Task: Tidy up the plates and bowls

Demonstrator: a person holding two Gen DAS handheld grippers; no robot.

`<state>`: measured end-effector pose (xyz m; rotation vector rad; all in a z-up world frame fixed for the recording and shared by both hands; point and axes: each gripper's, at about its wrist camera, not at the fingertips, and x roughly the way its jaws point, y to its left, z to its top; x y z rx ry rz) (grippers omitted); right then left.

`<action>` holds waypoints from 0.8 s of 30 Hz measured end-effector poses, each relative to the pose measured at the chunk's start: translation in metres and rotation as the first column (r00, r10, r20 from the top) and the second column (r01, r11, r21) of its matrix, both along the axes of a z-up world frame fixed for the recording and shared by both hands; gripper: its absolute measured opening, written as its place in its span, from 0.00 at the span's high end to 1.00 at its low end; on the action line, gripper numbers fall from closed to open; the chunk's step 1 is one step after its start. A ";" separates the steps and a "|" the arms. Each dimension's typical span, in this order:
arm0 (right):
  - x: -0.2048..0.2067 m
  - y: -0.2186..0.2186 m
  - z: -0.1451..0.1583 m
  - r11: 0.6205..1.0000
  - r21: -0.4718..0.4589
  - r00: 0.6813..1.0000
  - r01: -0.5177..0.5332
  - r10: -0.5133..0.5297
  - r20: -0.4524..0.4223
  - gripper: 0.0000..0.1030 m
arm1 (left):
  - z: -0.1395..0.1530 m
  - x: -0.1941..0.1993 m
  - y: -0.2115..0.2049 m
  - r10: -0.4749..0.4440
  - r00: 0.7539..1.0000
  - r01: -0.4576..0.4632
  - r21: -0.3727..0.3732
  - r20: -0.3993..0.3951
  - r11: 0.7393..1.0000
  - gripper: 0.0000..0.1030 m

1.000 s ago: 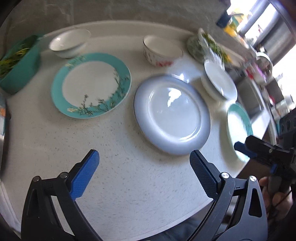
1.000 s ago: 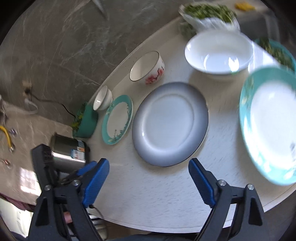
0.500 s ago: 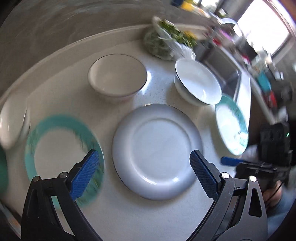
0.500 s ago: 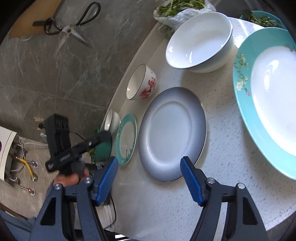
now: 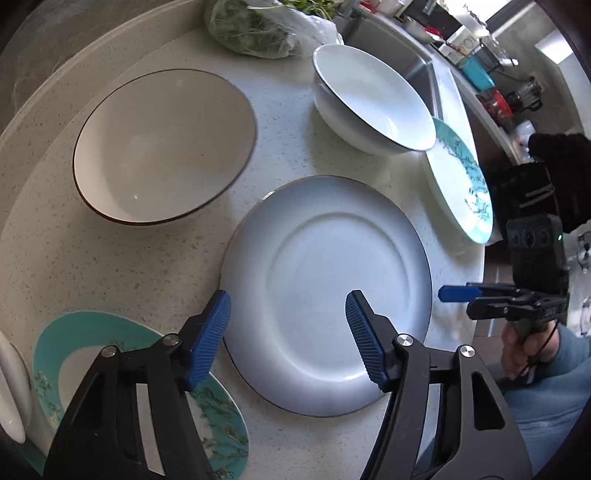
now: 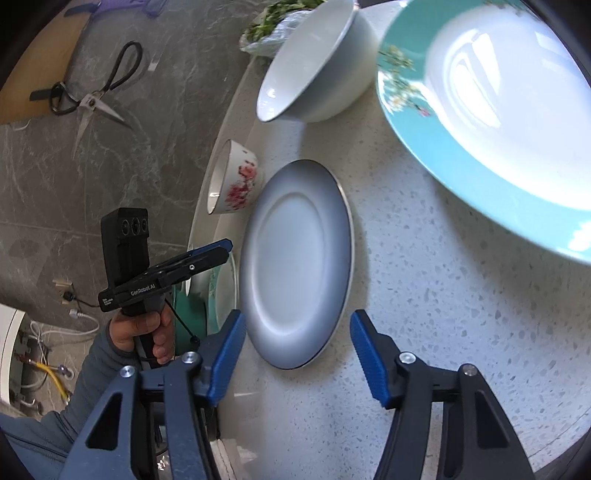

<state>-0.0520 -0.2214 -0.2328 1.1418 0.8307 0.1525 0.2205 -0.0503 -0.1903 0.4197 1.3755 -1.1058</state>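
Hovering over the speckled white tabletop (image 5: 110,266), the left claw (image 5: 288,336) has its blue pads spread and closing, with the near-left rim of the grey-blue plate (image 5: 328,280) lying beneath the gap; neither pad visibly presses on it. That plate sits flat at the centre of the left wrist view. At its 10 o'clock stands a brown-rimmed bowl (image 5: 162,147), close to but apart from it. At 1 o'clock is a wide white bowl (image 5: 373,99), and behind that, at 12 o'clock, a clear bag of greens (image 5: 258,33). A large teal-rimmed plate (image 5: 458,184) lies at 3 o'clock by the tabletop's edge, just beside the white bowl. A smaller teal-rimmed plate (image 5: 74,350) lies at 8 o'clock, partly hidden by the left claw's arm.

The right claw (image 6: 297,358) is also spread and closing, its pads straddling the near rim of the same grey-blue plate (image 6: 295,266), pointing in low from the tabletop's edge; whether a pad touches the rim cannot be told. In the left wrist view it shows at 3 o'clock, just off the plate's rim, held by the right hand (image 5: 524,347). In the right wrist view the left hand (image 6: 144,332) grips its tool at 9 o'clock, and scissors (image 6: 92,92) hang on the grey wall at 10 o'clock.
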 end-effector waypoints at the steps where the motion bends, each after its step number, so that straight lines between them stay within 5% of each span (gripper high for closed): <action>1: 0.001 0.001 -0.001 1.000 -0.004 1.000 0.003 -0.003 0.001 0.44 | -0.001 0.003 0.002 0.008 1.000 -0.008 -0.002 -0.007 1.000 0.40; 20: 0.006 -0.001 -0.014 0.999 -0.030 0.999 0.038 -0.038 -0.010 0.46 | -0.032 0.024 0.018 0.025 0.991 -0.022 0.020 -0.131 1.000 0.40; 24: 0.009 -0.003 -0.017 0.999 -0.017 0.999 0.045 -0.045 0.000 0.47 | -0.030 0.023 0.019 -0.001 0.992 0.005 0.028 -0.126 1.000 0.51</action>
